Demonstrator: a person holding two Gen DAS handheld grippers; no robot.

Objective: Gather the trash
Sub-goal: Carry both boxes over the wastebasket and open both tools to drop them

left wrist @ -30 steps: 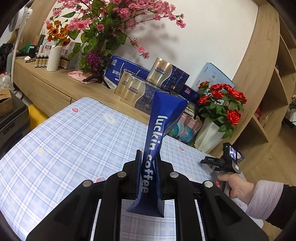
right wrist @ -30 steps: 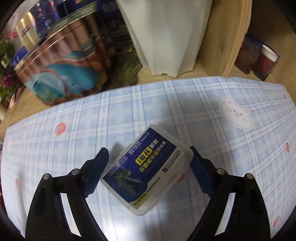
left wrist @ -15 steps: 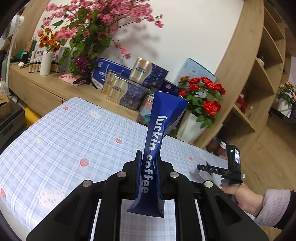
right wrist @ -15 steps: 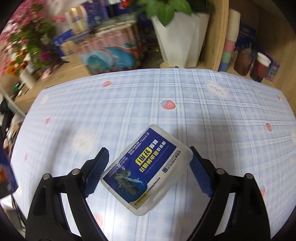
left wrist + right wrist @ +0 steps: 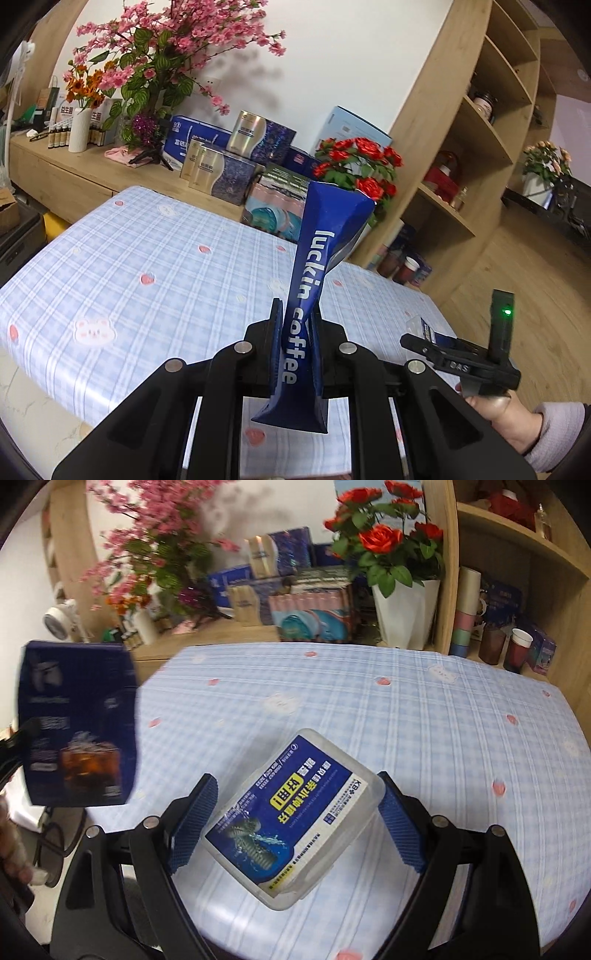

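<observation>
trash in both grips: left gripper (image 5: 295, 332) clamps a coffee pouch (image 5: 317, 280), right gripper (image 5: 295, 830) clamps a plastic box (image 5: 295, 834) above the table (image 5: 424, 716); next, likely a bin, none in view.

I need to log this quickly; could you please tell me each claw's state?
Left claw: shut on blue luckin coffee pouch.
Right claw: shut on clear plastic blue-labelled box.

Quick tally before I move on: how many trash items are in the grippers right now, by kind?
Blue luckin coffee packet: 1, clamped upright in the left gripper.
Clear plastic box with blue label: 1, clamped in the right gripper.
Total: 2 trash items, both held above the checked tablecloth, on which I see no other trash.
</observation>
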